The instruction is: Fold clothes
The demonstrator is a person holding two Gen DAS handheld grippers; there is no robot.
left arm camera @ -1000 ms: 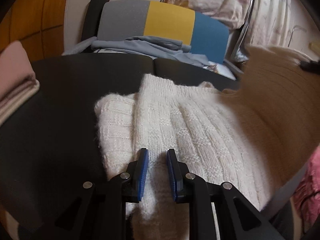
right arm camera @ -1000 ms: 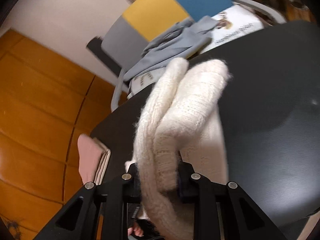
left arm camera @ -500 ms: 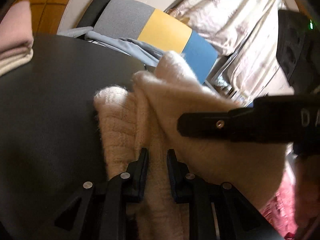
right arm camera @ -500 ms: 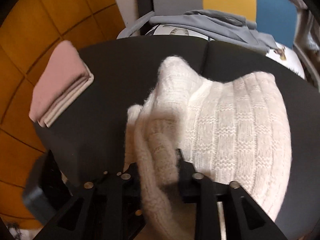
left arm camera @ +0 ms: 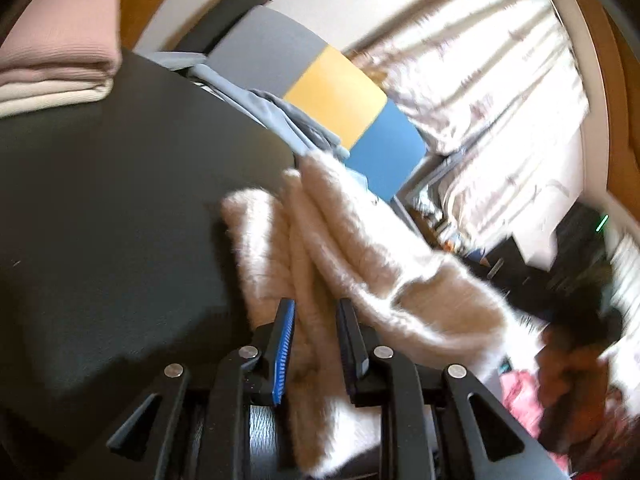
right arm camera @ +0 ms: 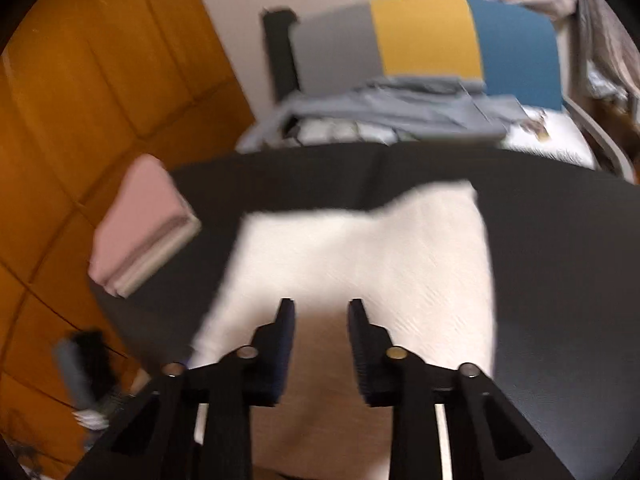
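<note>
A cream knit sweater lies folded on the black table, blurred by motion in the right wrist view. My right gripper hovers over its near edge, open, with nothing between the fingers. In the left wrist view the sweater rises in thick folded layers. One layer runs between the jaws of my left gripper, which is shut on it. The black table stretches away to the left of it.
A folded pink and cream stack sits at the table's left edge, also in the left view as the stack. Behind the table stands a grey, yellow and blue chair with grey clothes on it. A blurred hand is at right.
My right gripper has let go of the sweater fold and pulled back over the near edge. The sweater now lies flatter on the table. The left gripper keeps its hold and has tilted.
</note>
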